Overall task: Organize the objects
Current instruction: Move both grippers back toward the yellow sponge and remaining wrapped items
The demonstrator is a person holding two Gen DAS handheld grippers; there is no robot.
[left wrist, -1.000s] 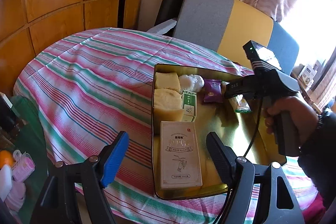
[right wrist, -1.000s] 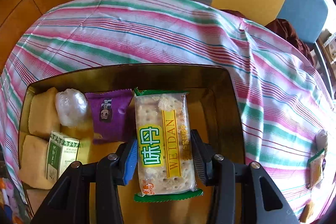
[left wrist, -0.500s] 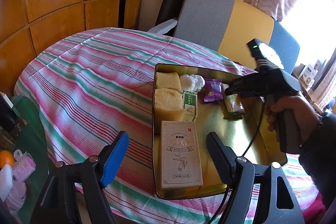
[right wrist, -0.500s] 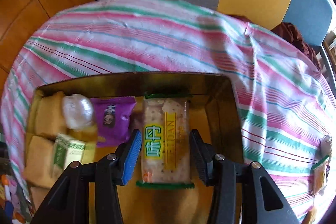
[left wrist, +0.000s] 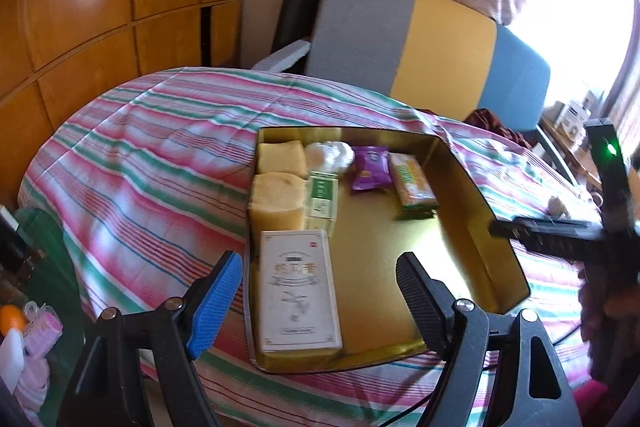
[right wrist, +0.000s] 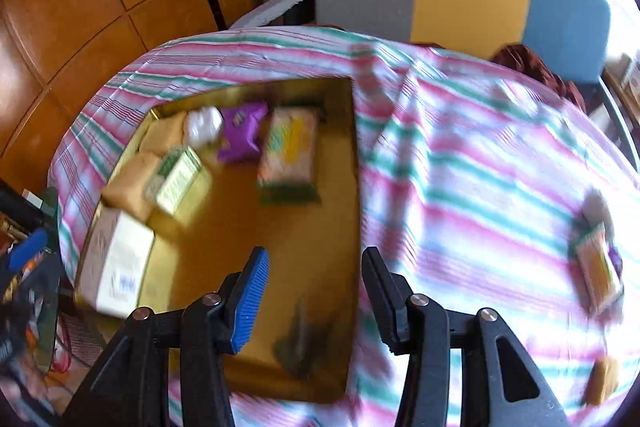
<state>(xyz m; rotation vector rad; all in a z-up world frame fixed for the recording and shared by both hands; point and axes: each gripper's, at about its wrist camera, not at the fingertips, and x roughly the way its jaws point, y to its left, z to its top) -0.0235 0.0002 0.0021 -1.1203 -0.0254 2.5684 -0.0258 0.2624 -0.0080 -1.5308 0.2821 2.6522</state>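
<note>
A gold tin tray (left wrist: 460, 167) sits on the striped tablecloth (left wrist: 140, 167). In it lie a cracker packet (left wrist: 414, 181) (right wrist: 290, 147), a purple packet (left wrist: 370, 169), a white wrapped ball (left wrist: 330, 155), two yellow cakes (left wrist: 276, 195), a small green box (left wrist: 322, 195) and a white box (left wrist: 298, 287). My left gripper (left wrist: 318, 263) hovers over the tray's near end, its jaws opening with nothing between them. My right gripper (right wrist: 315, 255) stands open and empty above the tray's near right edge. Its black body (left wrist: 568, 239) shows at the right of the left wrist view.
Loose snack packets (right wrist: 600, 267) lie on the cloth at the far right, blurred by motion. A grey, yellow and blue chair (left wrist: 420, 39) stands behind the table. Wooden panels (left wrist: 100, 7) line the left wall. Bottles and pink things (left wrist: 24, 327) sit low on the left.
The right gripper has drawn back and to the right, away from the cracker packet, which now lies in the tray. The left gripper's jaws stand slightly wider.
</note>
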